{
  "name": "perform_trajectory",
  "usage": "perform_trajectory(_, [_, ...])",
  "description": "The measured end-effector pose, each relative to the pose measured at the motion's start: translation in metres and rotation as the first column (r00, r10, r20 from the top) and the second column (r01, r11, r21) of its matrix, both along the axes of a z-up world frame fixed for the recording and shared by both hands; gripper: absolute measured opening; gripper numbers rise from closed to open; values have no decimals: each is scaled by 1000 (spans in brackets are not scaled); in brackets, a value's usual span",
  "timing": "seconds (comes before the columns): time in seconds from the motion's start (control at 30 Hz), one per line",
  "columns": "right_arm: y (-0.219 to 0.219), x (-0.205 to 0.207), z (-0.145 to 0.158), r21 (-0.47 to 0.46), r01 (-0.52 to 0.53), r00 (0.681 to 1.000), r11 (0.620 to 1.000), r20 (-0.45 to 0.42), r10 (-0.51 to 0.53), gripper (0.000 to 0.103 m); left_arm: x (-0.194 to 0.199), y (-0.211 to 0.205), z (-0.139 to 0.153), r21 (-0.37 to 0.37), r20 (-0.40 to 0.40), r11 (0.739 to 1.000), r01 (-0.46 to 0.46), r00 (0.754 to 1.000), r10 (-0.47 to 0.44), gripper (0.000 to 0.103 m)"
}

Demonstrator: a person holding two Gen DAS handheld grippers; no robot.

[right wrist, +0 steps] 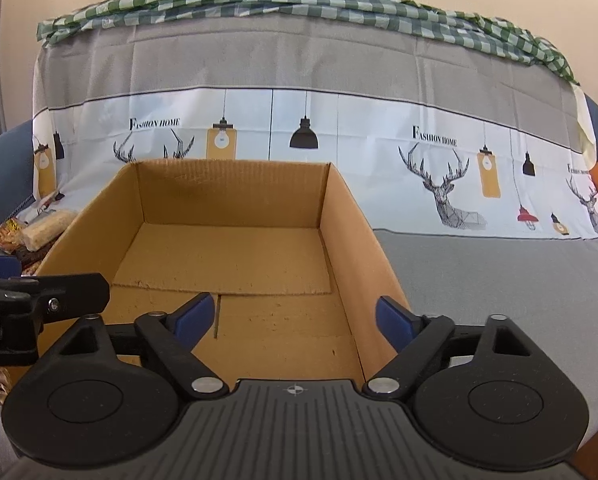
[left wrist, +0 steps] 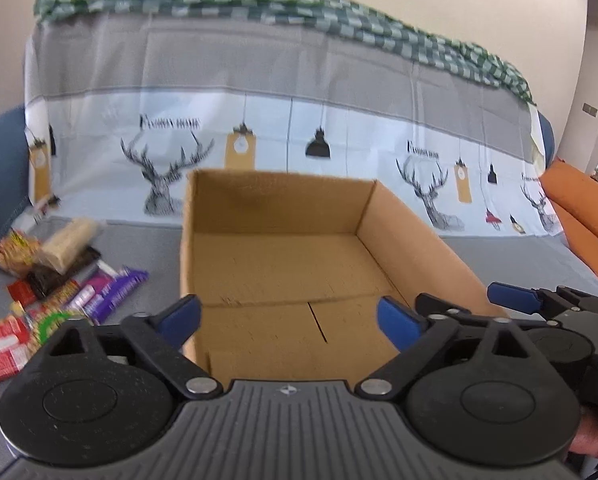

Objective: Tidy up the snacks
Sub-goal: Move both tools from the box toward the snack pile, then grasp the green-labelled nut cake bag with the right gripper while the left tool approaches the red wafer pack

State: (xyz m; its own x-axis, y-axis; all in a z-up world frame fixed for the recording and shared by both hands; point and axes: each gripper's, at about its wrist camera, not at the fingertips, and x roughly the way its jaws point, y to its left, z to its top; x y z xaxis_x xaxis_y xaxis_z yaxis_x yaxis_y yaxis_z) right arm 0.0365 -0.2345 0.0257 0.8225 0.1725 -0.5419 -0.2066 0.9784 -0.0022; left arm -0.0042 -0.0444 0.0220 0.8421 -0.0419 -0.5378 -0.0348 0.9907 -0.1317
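Note:
An open, empty cardboard box (left wrist: 419,236) stands on the grey couch seat; it also shows in the right wrist view (right wrist: 351,232). A pile of wrapped snacks (left wrist: 55,280) lies to its left: purple bars, red packs, a pale cracker pack, a yellow bag. A few of them (right wrist: 39,228) peek past the box's left wall. My left gripper (left wrist: 289,318) is open and empty above the box's near edge. My right gripper (right wrist: 295,318) is open and empty over the box's near right part. The right gripper also appears at the right of the left wrist view (left wrist: 539,304).
The couch back is draped in a grey and white deer-print cloth (right wrist: 439,184) with a green checked cloth (right wrist: 259,0) on top. An orange cushion (left wrist: 579,216) lies at the right. Bare grey seat (right wrist: 499,280) spreads right of the box.

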Motion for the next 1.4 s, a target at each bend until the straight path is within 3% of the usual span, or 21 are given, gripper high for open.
perform_trajectory(0.13, [7,-4,9,28,1,999,1000,43,-3,65,-11,6,6,32,60,999,-8,998,6,71])
perform_trajectory(0.2, [13,-7,14,46,-5,998,999,56,3,62,-19,13,8,36,72,999,-20,997,17,62])
perform_trajectory(0.3, [25,-12,22,75,-25,997,997,81,19,60,-28,30,12,20,58,999,-31,998,30,56])
perform_trajectory(0.47, [55,-25,34,128,-96,989,987,122,80,59,-42,73,24,-31,13,999,-8,1000,8,53])
perform_trajectory(0.63, [96,-41,37,178,-210,973,961,137,187,59,-64,120,28,109,24,994,-27,999,25,53])
perform_trajectory(0.77, [139,-55,33,190,-314,946,930,142,291,59,-79,169,13,134,51,990,-43,998,37,53])
perform_trajectory(0.93, [195,-66,18,173,-416,908,893,120,400,60,-93,219,-7,-8,79,992,-125,989,126,53])
perform_trajectory(1.1, [237,-63,-10,145,-440,898,886,61,436,67,-93,242,-7,-127,87,973,-193,975,205,53])
perform_trajectory(1.17, [251,-58,-20,131,-443,896,887,32,443,71,-90,248,-8,-157,73,965,-211,972,224,53])
perform_trajectory(1.27, [268,-50,-38,85,-465,885,881,30,464,84,-83,253,-11,-176,49,962,-210,974,222,54])
perform_trajectory(1.4, [280,-32,-61,49,-455,890,889,-25,456,90,-73,259,-19,-170,-12,960,-220,975,222,55])
